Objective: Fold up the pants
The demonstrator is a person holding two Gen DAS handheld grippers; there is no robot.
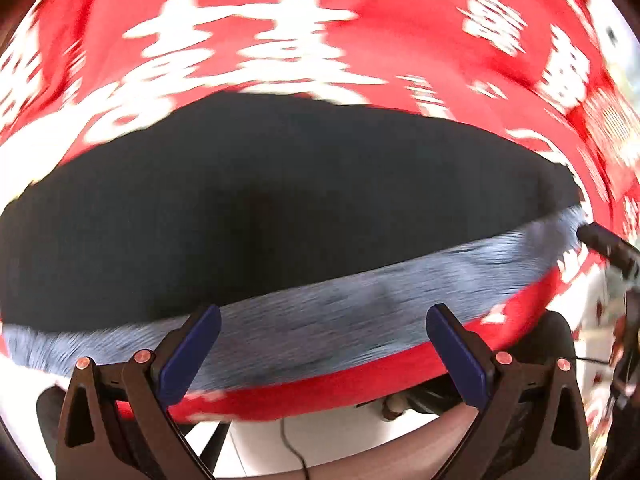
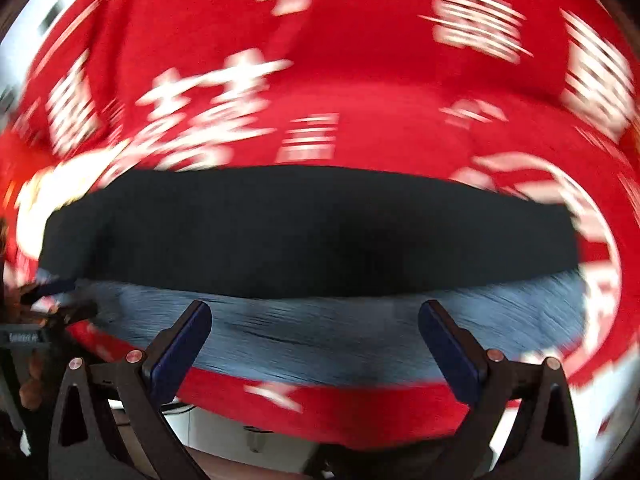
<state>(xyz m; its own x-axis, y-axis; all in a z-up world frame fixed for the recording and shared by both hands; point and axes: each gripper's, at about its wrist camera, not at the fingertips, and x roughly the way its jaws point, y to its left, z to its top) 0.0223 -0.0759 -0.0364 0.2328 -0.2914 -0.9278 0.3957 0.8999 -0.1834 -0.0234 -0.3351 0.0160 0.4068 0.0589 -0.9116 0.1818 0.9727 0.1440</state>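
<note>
Both blurred, the left claw (image 1: pixel 323 334) and right claw (image 2: pixel 315 330) gape apart, empty, above black pants (image 1: pixel 280 208) with grey fleecy lining along the red-and-white patterned worktop's (image 1: pixel 400 32) near edge.

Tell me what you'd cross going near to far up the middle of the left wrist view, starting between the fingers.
left gripper → red strip of the tablecloth → grey fuzzy band → black pants → red cloth with white characters.

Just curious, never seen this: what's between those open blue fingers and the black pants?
In both wrist views, a fuzzy grey-blue band lies between each open gripper, left and right, and the black pants; blur hides what it is.
</note>
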